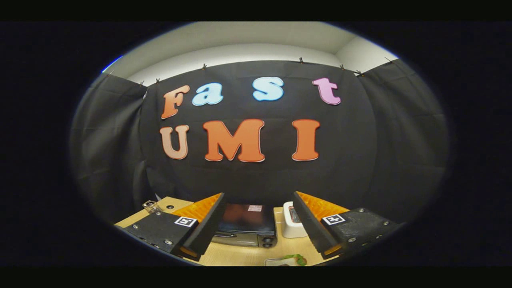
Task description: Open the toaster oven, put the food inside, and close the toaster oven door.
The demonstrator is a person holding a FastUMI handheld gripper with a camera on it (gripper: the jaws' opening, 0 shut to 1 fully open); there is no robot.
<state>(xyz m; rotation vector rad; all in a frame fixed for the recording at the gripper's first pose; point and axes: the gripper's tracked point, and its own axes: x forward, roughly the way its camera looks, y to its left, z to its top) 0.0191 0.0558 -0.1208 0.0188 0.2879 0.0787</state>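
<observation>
While I hang above the wooden table (pixel 240 256), the toaster oven (pixel 245 226) sits below and between my fingers, a dark boxy thing with a glossy top that bears a small pale sticker near its back edge. Its front shows a metal handle bar across the door and two dark knobs to the right of it; the door looks closed. Just right of it stands a white appliance (pixel 291 226), partly hidden behind my right finger. Nearer to me, on the table's front part, lies the food (pixel 296 260), something green on a pale tray, only partly seen. My gripper (pixel 256 224) is spread wide, fingers well apart, holding nothing and touching nothing.
</observation>
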